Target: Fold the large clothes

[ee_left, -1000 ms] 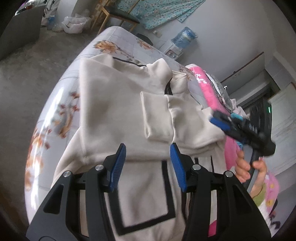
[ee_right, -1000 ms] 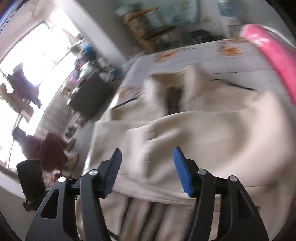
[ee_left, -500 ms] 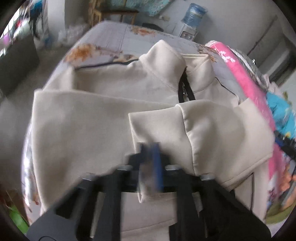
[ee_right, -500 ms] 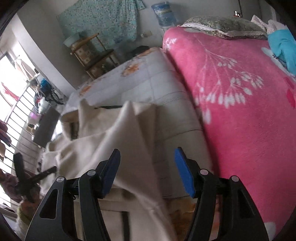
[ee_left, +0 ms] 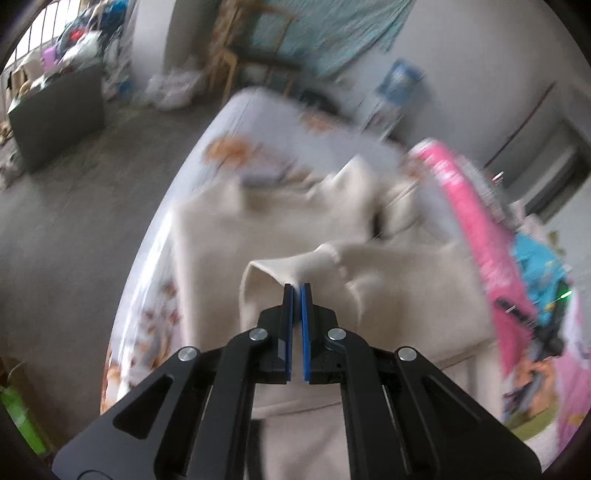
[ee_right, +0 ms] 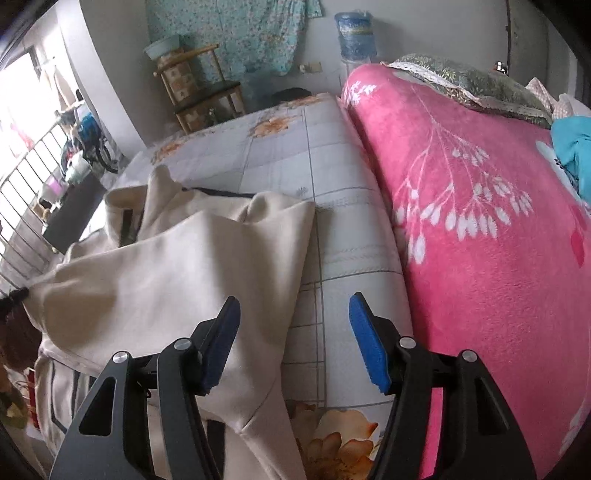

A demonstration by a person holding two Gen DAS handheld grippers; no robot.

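My left tool (ee_left: 296,286) is pinched tight on a sleeve cuff (ee_left: 280,271) of the cream jacket (ee_left: 229,251), and the cuff is lifted a bit off the rest of the fabric. The left view is pretty blurry, so I can't make out finer detail there. The jacket itself is spread on the bed (ee_right: 332,229), on the floral sheet, collar (ee_right: 155,195) toward the far end, with a sleeve folded across the body. My right tool (ee_right: 293,321) has its blue pads wide apart and isn't holding anything; it sits over the jacket's right edge, left pad (ee_right: 221,339) above the fabric and the other one above bare sheet. A pink blanket (ee_right: 480,240) lies just beside that, and a water jug (ee_right: 356,33) stands by the far wall.
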